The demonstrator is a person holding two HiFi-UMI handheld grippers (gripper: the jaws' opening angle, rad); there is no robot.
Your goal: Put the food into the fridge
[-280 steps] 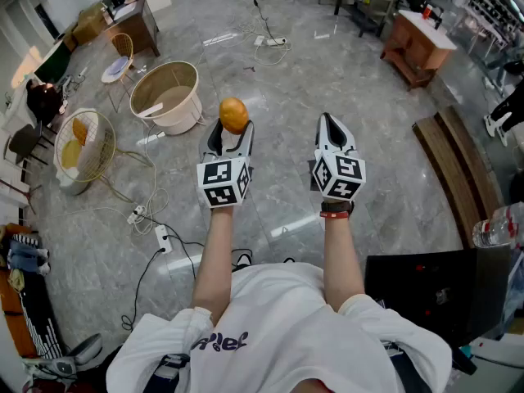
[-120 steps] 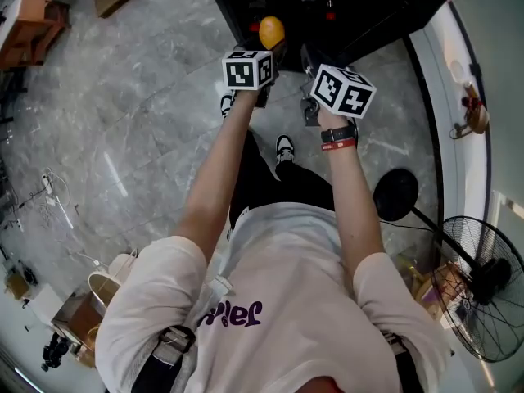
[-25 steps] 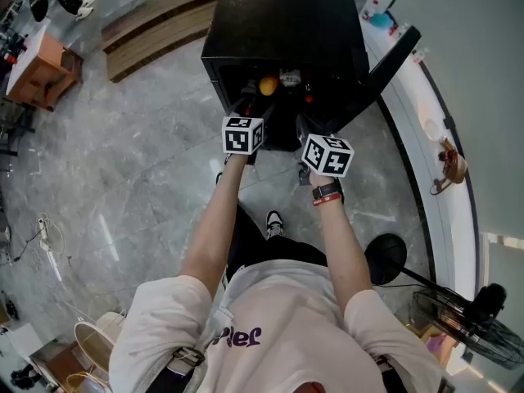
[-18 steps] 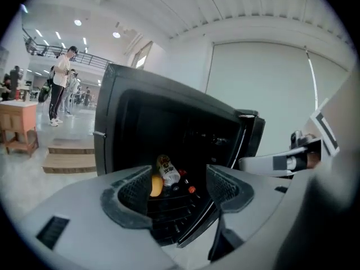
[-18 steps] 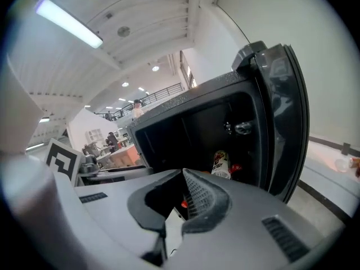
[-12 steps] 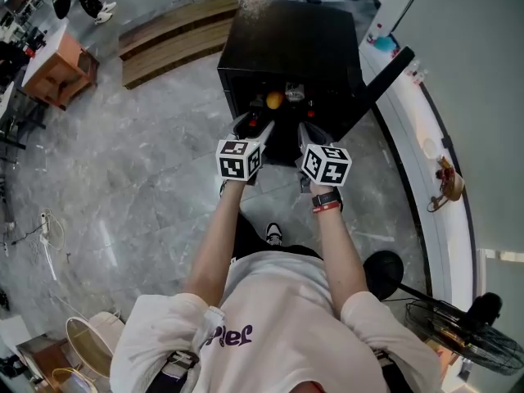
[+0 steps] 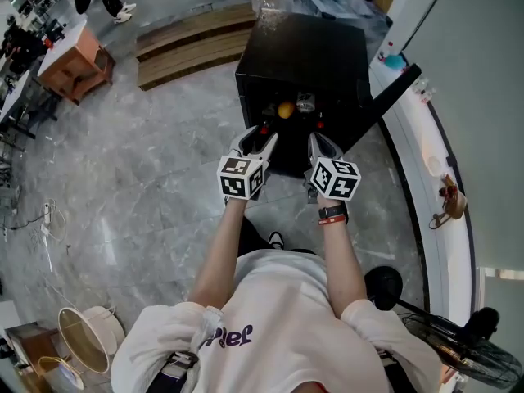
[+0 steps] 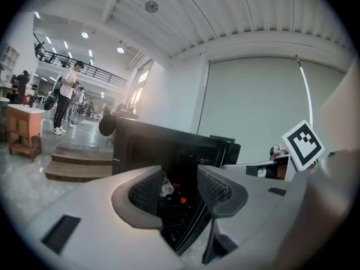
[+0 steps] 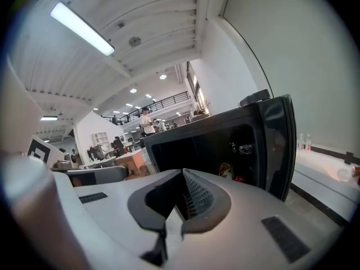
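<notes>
The orange lies inside the black fridge, whose door stands open to the right. Just in front of the opening, my left gripper is empty and its jaws are closing. In the left gripper view a gap still shows between the left gripper's pads, with the fridge's dark shelves visible through it. Beside it, my right gripper is shut on nothing; the right gripper has its pads touching in its own view. A packet and small red items sit in the fridge interior.
A water bottle stands on the fridge top. A low wooden bench and an orange table lie to the left. A white ledge runs along the right wall, with a fan below. A person stands far off.
Both grippers have drawn back from the fridge opening. The orange stays inside on the shelf. The left jaws have narrowed.
</notes>
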